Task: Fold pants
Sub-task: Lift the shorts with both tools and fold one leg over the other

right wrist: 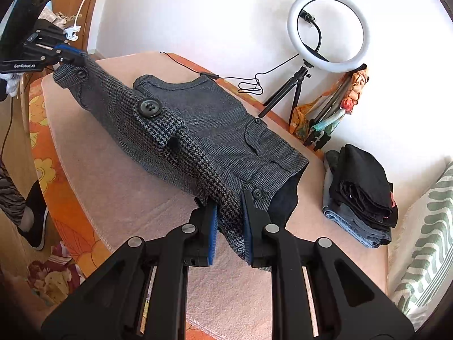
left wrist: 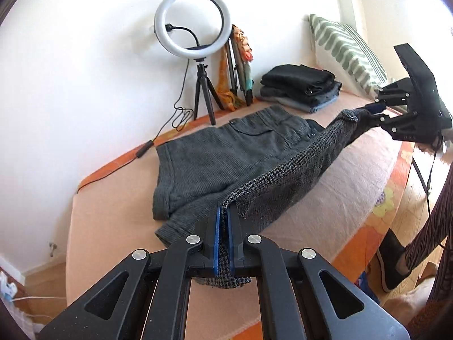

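Grey houndstooth pants [left wrist: 226,153] lie on the pink-covered bed, one side lifted between the two grippers; they also show in the right wrist view [right wrist: 198,130]. My left gripper [left wrist: 225,212] is shut on the raised fabric edge near the leg hem. My right gripper [right wrist: 230,212] is shut on the raised edge near the waistband, beside a button [right wrist: 257,193]. Each gripper shows in the other view: the right one [left wrist: 371,110] at the far right, the left one [right wrist: 70,55] at the upper left.
A stack of folded dark clothes [left wrist: 303,87] [right wrist: 359,195] sits on the bed near a green-striped pillow [left wrist: 345,48]. A ring light on a tripod [left wrist: 195,28] [right wrist: 325,28] stands by the wall with its cable. A person's leg and shoe [left wrist: 396,257] stand beside the bed.
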### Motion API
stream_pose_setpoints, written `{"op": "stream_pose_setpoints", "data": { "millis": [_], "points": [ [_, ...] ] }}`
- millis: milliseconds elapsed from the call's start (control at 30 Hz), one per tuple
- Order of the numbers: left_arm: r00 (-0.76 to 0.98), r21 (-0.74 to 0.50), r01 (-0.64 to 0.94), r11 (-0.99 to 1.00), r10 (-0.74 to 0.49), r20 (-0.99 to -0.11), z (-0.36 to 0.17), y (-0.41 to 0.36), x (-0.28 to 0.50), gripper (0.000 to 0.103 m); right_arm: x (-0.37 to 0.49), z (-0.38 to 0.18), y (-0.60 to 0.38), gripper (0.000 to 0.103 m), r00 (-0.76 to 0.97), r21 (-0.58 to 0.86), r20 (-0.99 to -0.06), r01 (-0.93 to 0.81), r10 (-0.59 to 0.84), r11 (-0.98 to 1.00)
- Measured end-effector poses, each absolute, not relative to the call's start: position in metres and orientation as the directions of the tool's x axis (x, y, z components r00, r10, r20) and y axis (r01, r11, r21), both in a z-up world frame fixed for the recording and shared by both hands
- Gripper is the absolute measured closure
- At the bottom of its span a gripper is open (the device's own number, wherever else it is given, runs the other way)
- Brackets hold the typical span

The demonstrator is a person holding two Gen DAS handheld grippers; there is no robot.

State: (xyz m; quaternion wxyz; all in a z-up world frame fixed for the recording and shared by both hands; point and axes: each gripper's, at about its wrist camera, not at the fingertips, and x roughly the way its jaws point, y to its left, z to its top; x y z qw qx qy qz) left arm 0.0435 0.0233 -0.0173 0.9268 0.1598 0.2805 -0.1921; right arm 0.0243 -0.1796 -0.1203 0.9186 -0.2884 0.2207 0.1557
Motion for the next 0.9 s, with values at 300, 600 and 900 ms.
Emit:
{"op": "stream_pose_setpoints", "data": {
  "millis": [300, 600, 900],
  "points": [
    [0.821, 0.279, 0.434, 0.856, -0.249, -0.514, 0.024, 0.019, 0.109, 0.1, 0.077, -0.062, -0.166, 0.088, 0.86, -0.545, -0.502, -0.398, 0.093, 0.738],
    [0.829, 0.309, 0.422, 0.852, -0.225, -0.511, 0.045, 0.016, 0.211, 0.1, 0.177, -0.031, -0.156, 0.088, 0.847, -0.618, -0.531, -0.385, -0.003, 0.685],
    [0.801, 0.324, 0.411, 0.852, -0.168, -0.575, 0.002, 0.011, 0.306, 0.1, 0.294, -0.067, -0.163, 0.089, 0.794, -0.618, -0.605, -0.422, -0.057, 0.663]
  ]
}}
